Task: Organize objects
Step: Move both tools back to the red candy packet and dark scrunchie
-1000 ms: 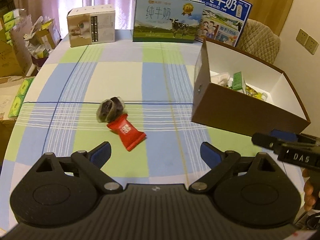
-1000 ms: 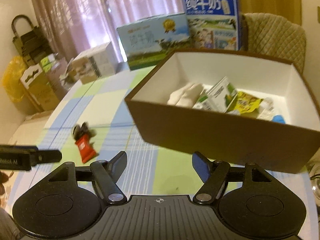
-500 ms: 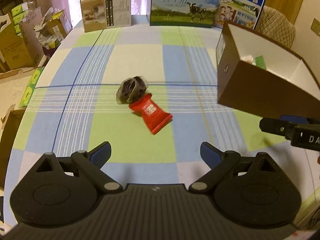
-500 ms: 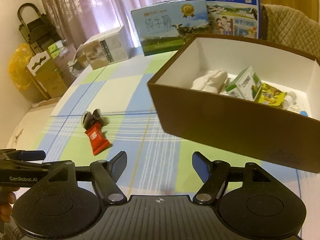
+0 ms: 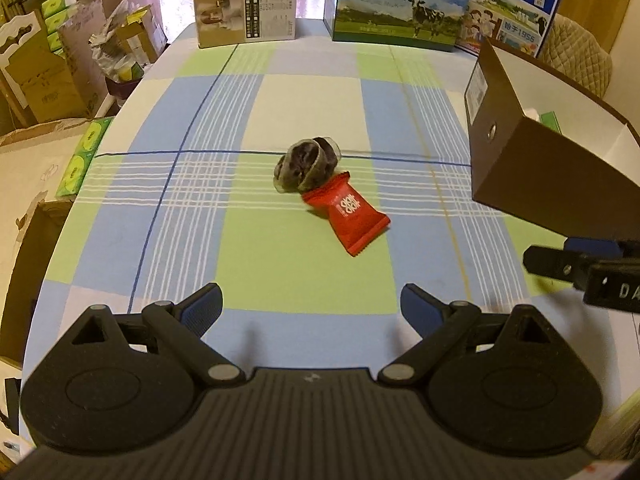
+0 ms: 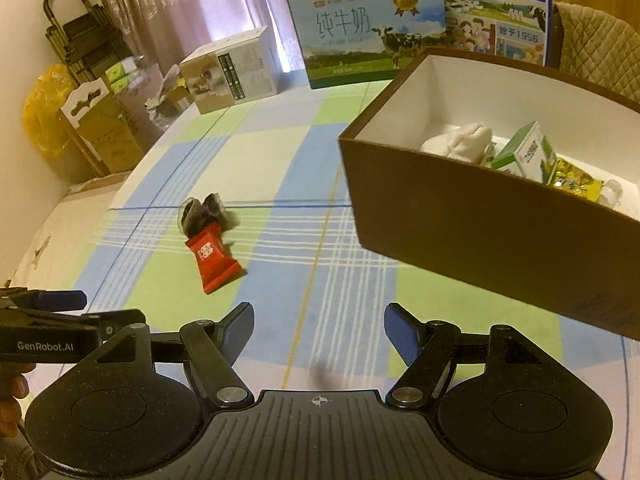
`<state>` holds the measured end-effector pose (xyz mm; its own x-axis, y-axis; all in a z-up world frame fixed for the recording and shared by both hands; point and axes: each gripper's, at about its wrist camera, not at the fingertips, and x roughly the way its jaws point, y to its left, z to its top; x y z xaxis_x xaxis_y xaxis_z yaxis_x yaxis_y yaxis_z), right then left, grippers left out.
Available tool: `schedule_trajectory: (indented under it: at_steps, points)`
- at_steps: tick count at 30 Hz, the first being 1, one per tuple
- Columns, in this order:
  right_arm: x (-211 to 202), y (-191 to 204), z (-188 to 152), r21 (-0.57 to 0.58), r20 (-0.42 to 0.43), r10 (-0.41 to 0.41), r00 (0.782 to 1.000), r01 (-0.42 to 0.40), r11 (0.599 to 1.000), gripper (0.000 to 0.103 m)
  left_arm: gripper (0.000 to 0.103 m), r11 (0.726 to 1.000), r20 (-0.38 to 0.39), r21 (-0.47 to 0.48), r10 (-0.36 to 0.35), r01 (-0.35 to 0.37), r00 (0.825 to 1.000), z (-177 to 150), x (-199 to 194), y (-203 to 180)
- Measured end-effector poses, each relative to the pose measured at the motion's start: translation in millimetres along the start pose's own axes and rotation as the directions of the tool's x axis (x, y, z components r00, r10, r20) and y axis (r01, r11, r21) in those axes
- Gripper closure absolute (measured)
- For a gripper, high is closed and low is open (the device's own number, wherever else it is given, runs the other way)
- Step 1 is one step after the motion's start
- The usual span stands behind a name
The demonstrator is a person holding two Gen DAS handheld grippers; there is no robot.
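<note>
left gripper (image 5: 311, 300): jaws spread wide, empty. ahead of them, a dark crinkled clear-wrapped snack (image 5: 306, 164) touching a red foil sachet (image 5: 347, 214), both loose on the checked tablecloth (image 5: 280, 268). right gripper (image 6: 319, 325): jaws apart, empty. ahead-right, the brown white-lined cardboard box (image 6: 460, 220) holds several items. judged: two left to box.

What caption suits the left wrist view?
Open left gripper faces a red snack packet touching a dark clear-wrapped snack on the checked tablecloth.
</note>
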<state>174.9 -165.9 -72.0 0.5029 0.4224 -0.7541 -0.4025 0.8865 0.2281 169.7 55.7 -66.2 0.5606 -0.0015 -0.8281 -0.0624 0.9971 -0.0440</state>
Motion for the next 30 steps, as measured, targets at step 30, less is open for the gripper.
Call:
schedule_trajectory:
  at_steps: [30]
  points:
    - [78,76,16,-0.228,-0.006,0.130,0.991,-0.128,0.965,0.036,0.009,0.991,-0.019,-0.086,0.102,-0.103,0.995,28,29,58]
